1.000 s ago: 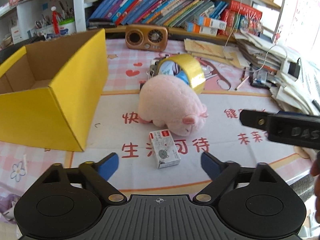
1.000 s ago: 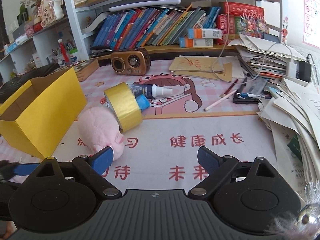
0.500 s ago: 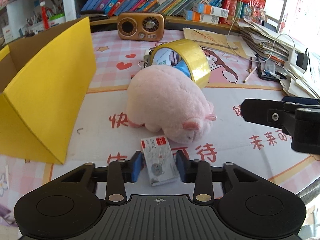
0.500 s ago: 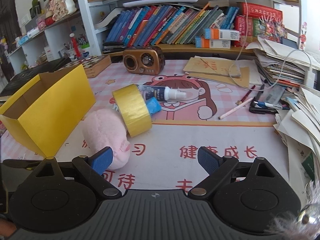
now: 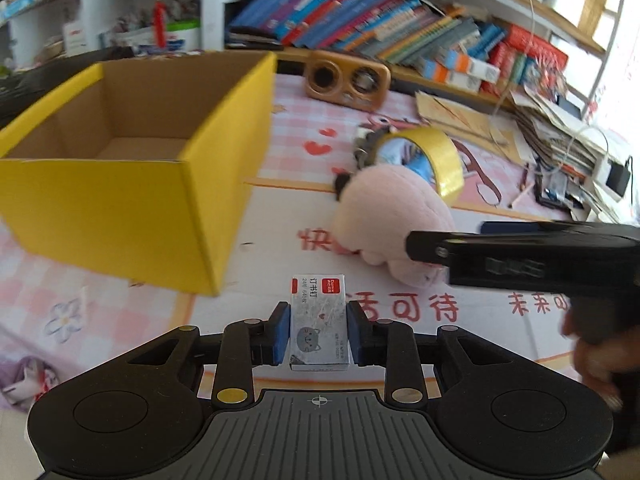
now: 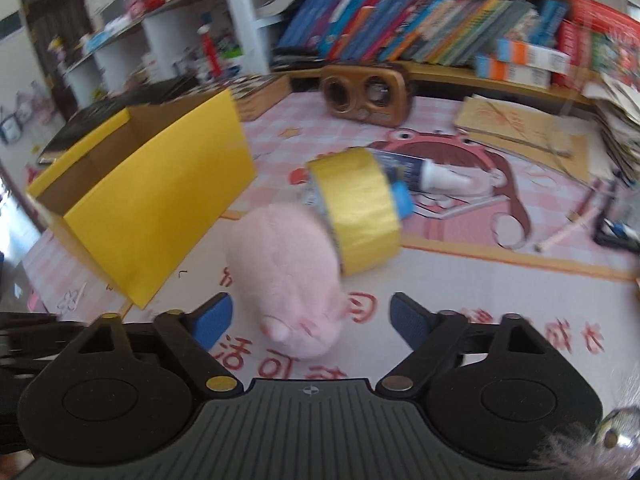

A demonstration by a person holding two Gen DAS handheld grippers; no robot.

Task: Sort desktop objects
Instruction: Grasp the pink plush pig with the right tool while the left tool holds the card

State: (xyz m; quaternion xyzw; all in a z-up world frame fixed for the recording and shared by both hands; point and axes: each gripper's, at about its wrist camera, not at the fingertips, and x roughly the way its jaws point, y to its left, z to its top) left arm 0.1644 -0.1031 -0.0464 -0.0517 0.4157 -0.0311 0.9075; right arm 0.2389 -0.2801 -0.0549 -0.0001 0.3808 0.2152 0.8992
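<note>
My left gripper [image 5: 318, 332] is shut on a small staple box [image 5: 318, 320], white with a red label and a grey cat face, lifted off the mat. An open yellow cardboard box [image 5: 132, 184] stands to its left, with nothing inside. My right gripper [image 6: 308, 318] is closing around the snout end of a pink plush pig [image 6: 288, 268]; its blue pads [image 6: 210, 322] stand apart from the plush. A yellow tape roll [image 6: 360, 216] leans against the pig's back, with a white-capped glue bottle [image 6: 424, 172] behind it. The right gripper [image 5: 520, 264] crosses the left wrist view in front of the pig [image 5: 392, 216].
A brown radio [image 6: 368, 96] stands at the back below a shelf of books [image 6: 420, 36]. Brown envelopes [image 6: 516, 124] and stacked papers [image 5: 560, 132] fill the right side, with a pencil [image 6: 568, 232] nearby. The yellow box [image 6: 160, 200] is left of the pig.
My left gripper closed on the staple box and lifted it, turning towards the yellow box. My right gripper moved left to the plush pig and its jaws narrowed around it.
</note>
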